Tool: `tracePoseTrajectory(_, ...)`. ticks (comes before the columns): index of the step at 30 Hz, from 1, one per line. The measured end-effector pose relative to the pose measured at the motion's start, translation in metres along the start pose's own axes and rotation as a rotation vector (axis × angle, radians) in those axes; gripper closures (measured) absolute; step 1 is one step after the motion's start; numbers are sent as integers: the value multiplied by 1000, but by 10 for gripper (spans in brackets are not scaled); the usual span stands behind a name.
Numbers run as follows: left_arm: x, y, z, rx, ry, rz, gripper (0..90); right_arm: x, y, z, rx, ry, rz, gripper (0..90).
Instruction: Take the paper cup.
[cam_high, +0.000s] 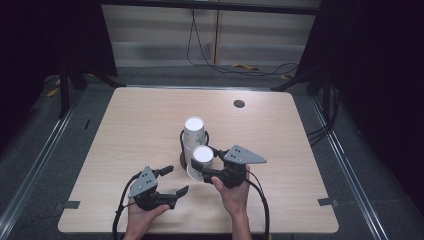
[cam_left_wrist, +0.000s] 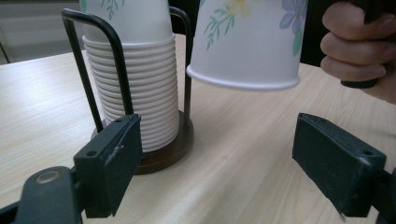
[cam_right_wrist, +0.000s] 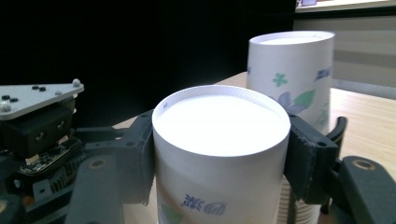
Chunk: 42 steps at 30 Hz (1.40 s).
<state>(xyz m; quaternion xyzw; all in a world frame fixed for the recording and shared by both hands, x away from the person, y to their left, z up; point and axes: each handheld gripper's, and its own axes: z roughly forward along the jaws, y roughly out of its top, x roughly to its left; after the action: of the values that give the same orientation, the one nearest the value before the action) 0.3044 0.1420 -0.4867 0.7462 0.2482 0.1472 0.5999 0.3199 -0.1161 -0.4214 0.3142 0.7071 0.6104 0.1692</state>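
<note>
A tall stack of flower-printed white paper cups (cam_high: 193, 129) stands rim-down in a black wire holder with a round brown base (cam_left_wrist: 164, 156) at mid table. My right gripper (cam_high: 206, 169) is shut on a single upturned cup (cam_high: 202, 155) just in front of the stack. In the right gripper view its pads press both sides of that cup (cam_right_wrist: 219, 121), whose white bottom faces up, with the stack (cam_right_wrist: 294, 74) behind. In the left gripper view the held cup (cam_left_wrist: 247, 51) hangs rim-down, clear of the tabletop. My left gripper (cam_high: 177, 180) is open and empty, facing the holder (cam_left_wrist: 116, 56).
The light wooden table (cam_high: 280, 130) has a small dark round hole (cam_high: 239, 104) near its far right. Cables lie on the floor beyond the far edge. The left gripper's grey plate (cam_right_wrist: 32, 98) sits close beside the held cup.
</note>
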Motion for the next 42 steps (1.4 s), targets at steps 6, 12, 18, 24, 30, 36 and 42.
tracePoseTrajectory(6, -3, 5, 4, 9, -25, 11, 158, 4, -5, 6, 15, 16, 6, 354)
tracePoseTrajectory(12, -4, 5, 8, 16, -22, 5, 158, 7, -10, 9, 26, 34, 15, 354)
tracePoseTrajectory(18, -4, 5, 11, 26, -29, -2, 158, 9, -15, 14, 37, 54, 21, 354)
tracePoseTrajectory(24, -5, 5, 16, 26, -64, -16, 158, 11, -15, 16, 40, 85, 31, 355)
tracePoseTrajectory(30, -5, 8, 20, 20, -98, -34, 160, 15, -16, 17, 53, 106, 30, 355)
tracePoseTrajectory(36, -4, 4, 20, 25, -92, -25, 158, 17, -17, 20, 56, 113, 34, 355)
tracePoseTrajectory(42, -7, 5, 21, 21, -80, -14, 162, 19, -18, 21, 62, 123, 31, 356)
